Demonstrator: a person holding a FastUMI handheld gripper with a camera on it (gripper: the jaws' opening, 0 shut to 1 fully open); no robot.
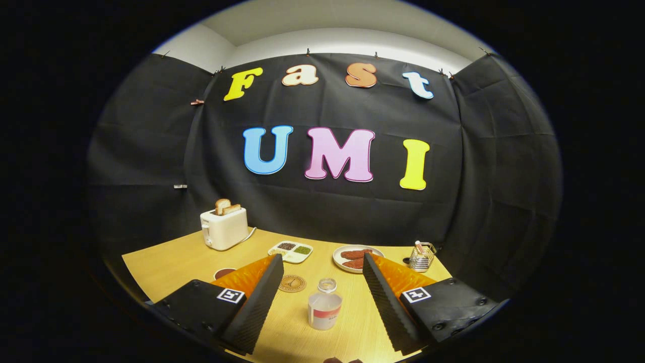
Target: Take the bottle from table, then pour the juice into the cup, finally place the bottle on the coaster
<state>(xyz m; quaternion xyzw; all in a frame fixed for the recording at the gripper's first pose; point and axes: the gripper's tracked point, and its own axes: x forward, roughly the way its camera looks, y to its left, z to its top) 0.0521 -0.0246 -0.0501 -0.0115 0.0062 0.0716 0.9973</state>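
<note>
A small clear bottle [324, 305] with a pale label stands upright on the wooden table [166, 264], uncapped as far as I can see. It sits between my two fingers, nearer their base than their tips, touching neither. My gripper [322, 262] is open wide. A round brown coaster [292, 283] lies just beside the left fingertip, beyond the bottle. A dark cup [223, 273] peeks out behind the left finger, mostly hidden by it.
A white toaster [223, 228] with toast stands at the back left. A white divided dish [291, 251], a plate of sausages [355, 258] and a small wire holder [421, 256] line the table's far side.
</note>
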